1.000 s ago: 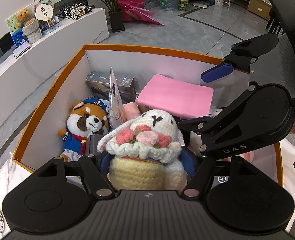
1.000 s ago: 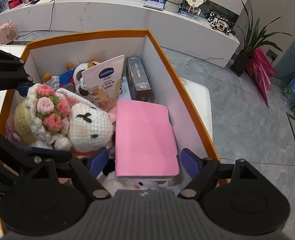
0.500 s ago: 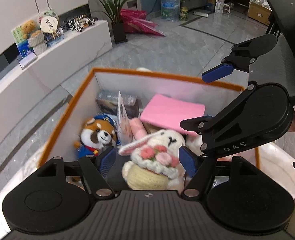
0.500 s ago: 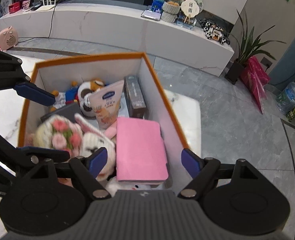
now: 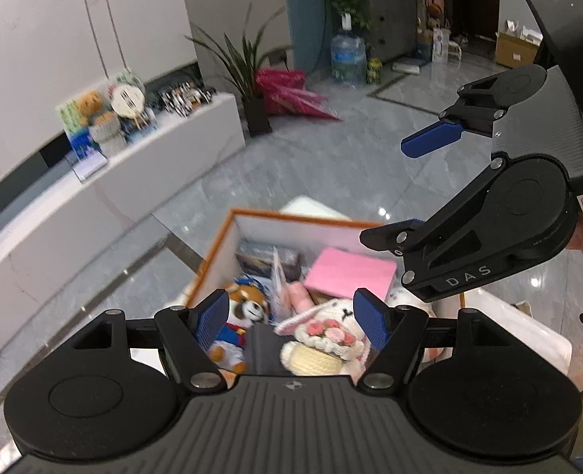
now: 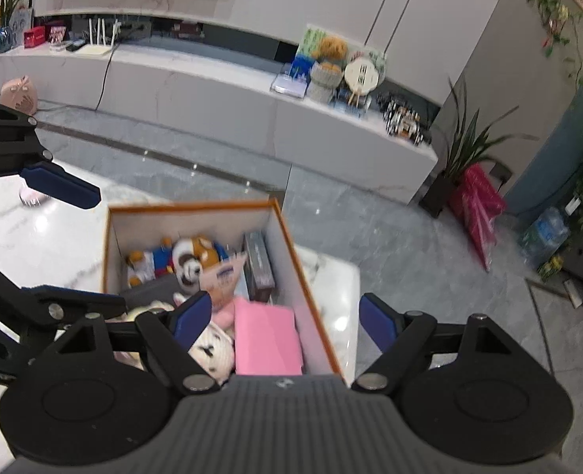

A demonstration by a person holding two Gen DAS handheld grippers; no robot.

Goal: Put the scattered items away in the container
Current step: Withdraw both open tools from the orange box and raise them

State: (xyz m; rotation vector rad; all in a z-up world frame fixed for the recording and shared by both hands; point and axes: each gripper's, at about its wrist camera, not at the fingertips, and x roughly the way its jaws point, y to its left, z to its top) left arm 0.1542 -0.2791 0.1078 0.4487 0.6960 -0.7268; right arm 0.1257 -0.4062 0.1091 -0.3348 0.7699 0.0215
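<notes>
An orange-rimmed white box (image 5: 291, 219) (image 6: 291, 237) stands on a white marble table. Inside lie a crocheted bunny with pink flowers (image 5: 327, 335) (image 6: 212, 349), a red panda plush (image 5: 244, 308) (image 6: 194, 256), a pink pad (image 5: 350, 272) (image 6: 266, 335), a lotion tube (image 6: 226, 276) and a dark box (image 6: 260, 262). My left gripper (image 5: 291, 314) is open and empty, high above the box. My right gripper (image 6: 285, 318) is open and empty, also high above it. Each gripper shows in the other's view.
A long white marble counter (image 6: 252, 118) with toys and a clock runs behind. A potted plant (image 6: 461, 154) and pink bags (image 6: 477, 205) stand on the grey floor. A small pink round thing (image 6: 32, 197) lies on the table left of the box.
My left gripper opened and let the bunny go into the box. Both grippers then rose well above the box, which now looks small and far below.
</notes>
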